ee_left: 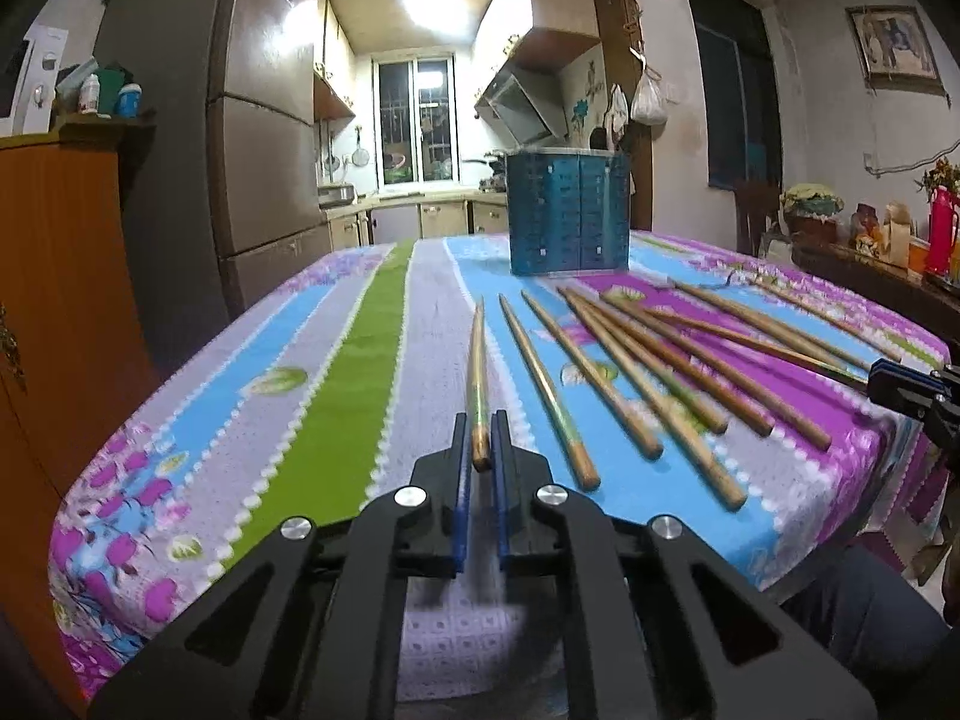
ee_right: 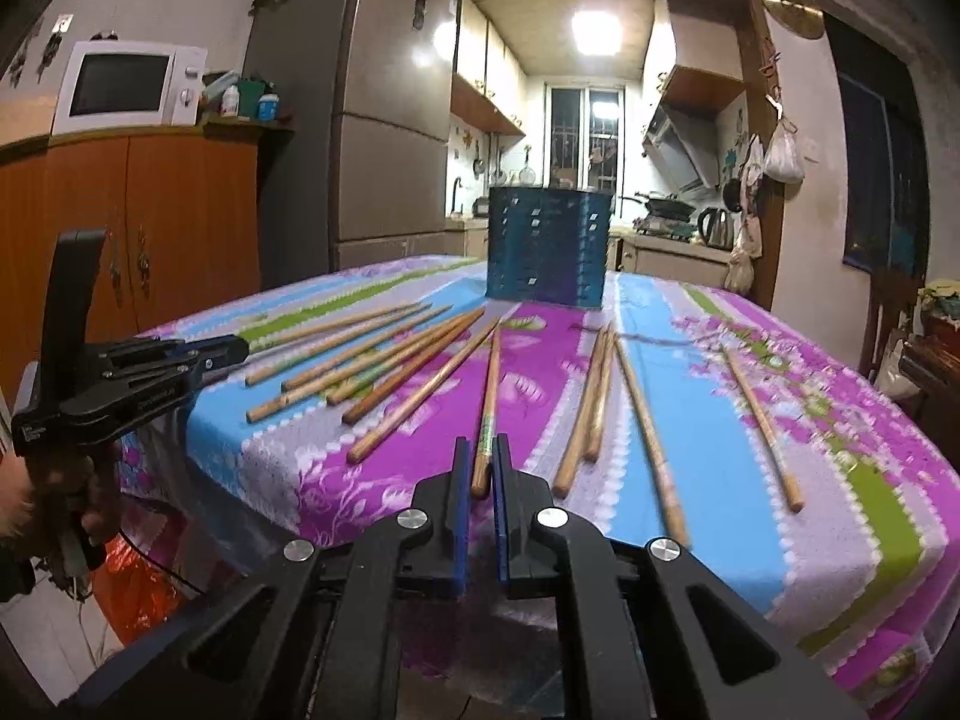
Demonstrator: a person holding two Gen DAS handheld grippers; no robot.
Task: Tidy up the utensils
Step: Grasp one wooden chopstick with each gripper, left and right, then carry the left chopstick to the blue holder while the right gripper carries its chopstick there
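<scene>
Grippers, left (ee_left: pixel 479 450) and right (ee_right: pixel 480 468), each clamp one chopstick's near end, evidently bound for the far blue holder (ee_left: pixel 567 210).

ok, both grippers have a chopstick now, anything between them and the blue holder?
Nothing visible blocks either path. The left gripper is shut on a chopstick, the right gripper on another chopstick. The blue utensil holder stands at the far end of the table; only loose chopsticks lie flat on the tablecloth between.
</scene>
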